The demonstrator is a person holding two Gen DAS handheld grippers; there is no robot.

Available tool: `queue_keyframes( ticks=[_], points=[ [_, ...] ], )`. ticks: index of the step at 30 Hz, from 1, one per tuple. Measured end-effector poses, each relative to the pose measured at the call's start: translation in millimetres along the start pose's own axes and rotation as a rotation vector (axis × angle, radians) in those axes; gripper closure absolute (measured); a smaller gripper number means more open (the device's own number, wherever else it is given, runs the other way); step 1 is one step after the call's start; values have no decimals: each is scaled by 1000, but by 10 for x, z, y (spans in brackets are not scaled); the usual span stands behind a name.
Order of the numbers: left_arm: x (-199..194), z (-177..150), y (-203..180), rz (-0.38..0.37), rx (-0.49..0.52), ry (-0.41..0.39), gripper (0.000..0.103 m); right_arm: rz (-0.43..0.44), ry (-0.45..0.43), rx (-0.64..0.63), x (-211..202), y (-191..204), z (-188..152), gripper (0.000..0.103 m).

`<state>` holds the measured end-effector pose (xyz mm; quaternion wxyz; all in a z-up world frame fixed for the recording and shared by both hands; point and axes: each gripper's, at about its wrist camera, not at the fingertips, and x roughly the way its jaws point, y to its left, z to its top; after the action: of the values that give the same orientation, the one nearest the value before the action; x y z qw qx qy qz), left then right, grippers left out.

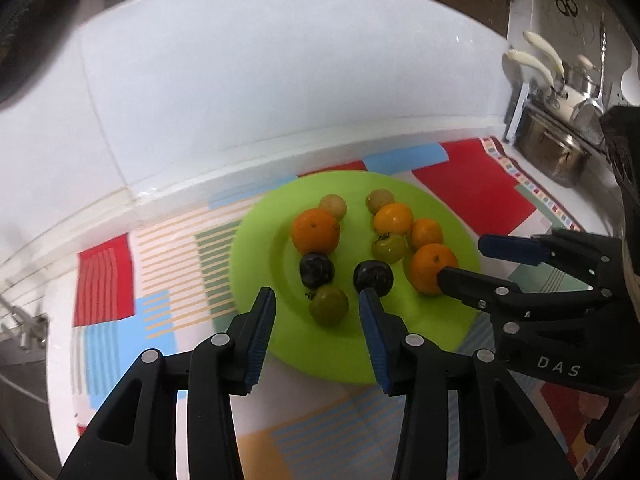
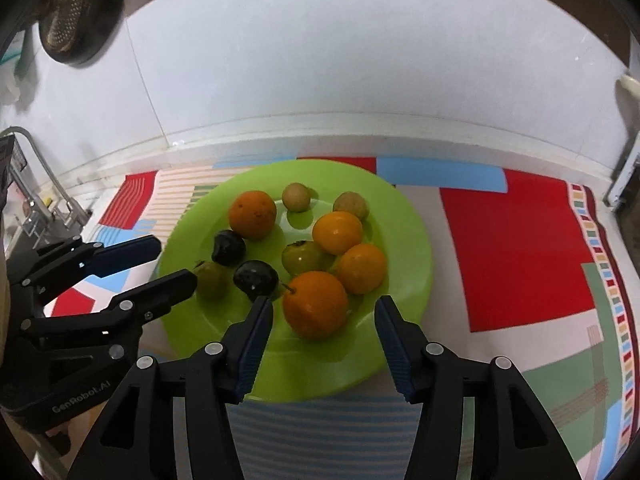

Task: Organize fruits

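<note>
here both pairs of fingers stand wide and hold nothing — the right gripper (image 2: 322, 344) frames the near orange (image 2: 315, 310), the left gripper (image 1: 316, 328) hangs over a green fruit (image 1: 329, 305) beside a dark plum (image 1: 373, 278). all the fruits sit on the green plate (image 2: 404, 216), on a patterned mat over the surface. the orange looks firm, light and round — likely to roll, so grip it across its middle; the plum seems softer and smoother.

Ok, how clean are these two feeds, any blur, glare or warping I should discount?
Left wrist view: soft motion blur on the fruits and green plate, the wall ledge bows from fisheye. Right wrist view: sharper, small glare spots on the dark plum and the green fruit, corners vignetted black.
</note>
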<state>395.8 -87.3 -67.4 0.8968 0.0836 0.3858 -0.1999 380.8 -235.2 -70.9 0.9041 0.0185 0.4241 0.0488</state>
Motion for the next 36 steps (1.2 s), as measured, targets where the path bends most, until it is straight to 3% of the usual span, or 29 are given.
queue_keyframes(
  ticks=[2, 9, 22, 27, 36],
  points=[
    [-116, -8, 0, 18, -11, -7, 54, 8, -17, 16, -112, 10, -24, 49],
    [-592, -112, -9, 29, -57, -38, 49, -8, -107, 17, -624, 166, -159, 49],
    [-1380, -456, -150, 0, 0, -128, 44, -59, -195, 59, -1371, 433, -590, 49],
    [-1670, -585, -257, 26, 15, -168, 41, -58, -217, 77, -1643, 501, -798, 49],
    [-2286, -940, -561, 100, -40, -242, 23, -44, -259, 42, -2213, 525, -1129, 45]
  ],
)
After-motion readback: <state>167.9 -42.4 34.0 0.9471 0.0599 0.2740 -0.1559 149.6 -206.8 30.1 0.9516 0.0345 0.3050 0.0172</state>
